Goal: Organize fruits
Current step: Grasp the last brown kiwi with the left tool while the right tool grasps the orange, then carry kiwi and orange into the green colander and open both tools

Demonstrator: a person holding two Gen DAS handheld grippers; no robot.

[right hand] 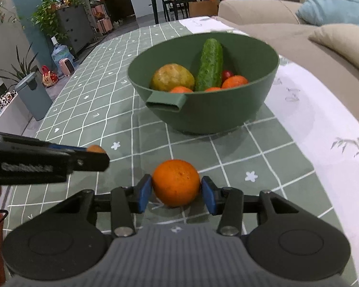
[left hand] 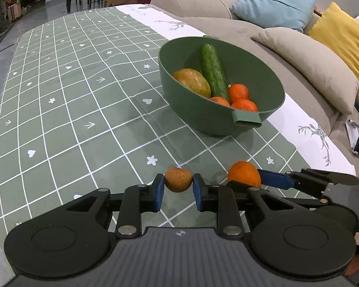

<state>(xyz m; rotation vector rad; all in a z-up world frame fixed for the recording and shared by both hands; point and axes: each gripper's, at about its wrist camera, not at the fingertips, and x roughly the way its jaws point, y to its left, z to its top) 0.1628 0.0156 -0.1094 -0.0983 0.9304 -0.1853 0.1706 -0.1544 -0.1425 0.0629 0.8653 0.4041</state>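
Note:
My left gripper is shut on a small brownish-orange fruit, low over the green checked tablecloth. My right gripper is shut on an orange, also near the cloth; this orange and the right gripper's fingers show at the right of the left wrist view. The left gripper shows at the left of the right wrist view, its small fruit peeking out. Ahead stands a green bowl, also in the right wrist view, holding a cucumber, a mango-like fruit and several oranges.
A beige sofa with blue, yellow and beige cushions runs along the table's right side. A phone-like object lies on the sofa. A grey bin, plants and a dining set stand beyond the table's far-left edge.

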